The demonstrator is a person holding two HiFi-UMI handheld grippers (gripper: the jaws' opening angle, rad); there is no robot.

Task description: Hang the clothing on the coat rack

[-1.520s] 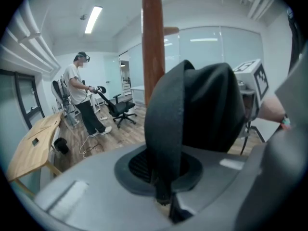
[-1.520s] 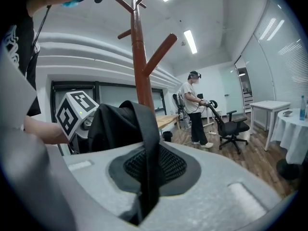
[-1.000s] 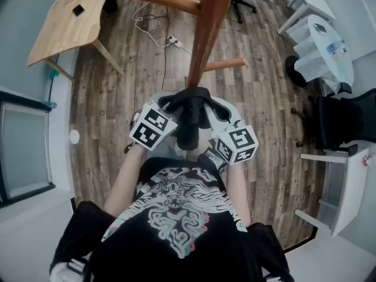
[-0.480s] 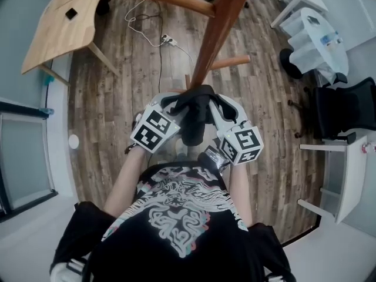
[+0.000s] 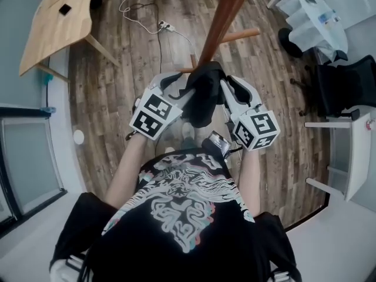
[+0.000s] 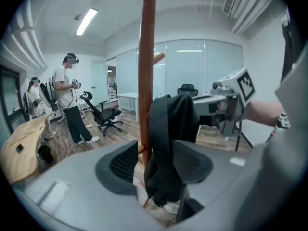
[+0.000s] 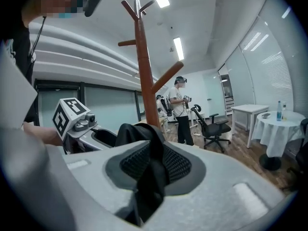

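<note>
Bright ceiling strip lights, sharp frames, fisheye-warped edges.

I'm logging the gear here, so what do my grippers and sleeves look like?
Left gripper and right gripper: pale grey plastic, each with a white cube of black square markers; tongs have dark ribbed pads. Black short-sleeved T-shirt with pale swirl print. The left tongs have just been opening around the dark clothing.

Clothing just before coat rack

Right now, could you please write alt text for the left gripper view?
The jaws of the left gripper, which have just been opening, stand apart around a black garment hanging beside a coat rack. A person stands behind at the left.
</note>
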